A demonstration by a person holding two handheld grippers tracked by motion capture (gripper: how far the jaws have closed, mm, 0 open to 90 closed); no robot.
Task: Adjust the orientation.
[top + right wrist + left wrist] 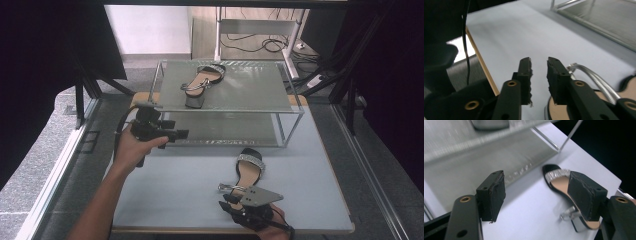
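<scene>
The left claw (181,133), at centre left, gapes wide and empty. The right claw (539,72) is narrowly parted, holding nothing. Lower right, a rhinestone-strapped sandal (246,172) lies on the smooth bench (170,190).

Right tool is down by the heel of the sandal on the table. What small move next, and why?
Probably shift the right tool sideways toward the silver strap so it sits between the jaws, then close. The jaws stand slightly apart with nothing between them; the strap arches just beside one jaw. The other sandal already sits on the rack, so this sandal likely follows.
</scene>
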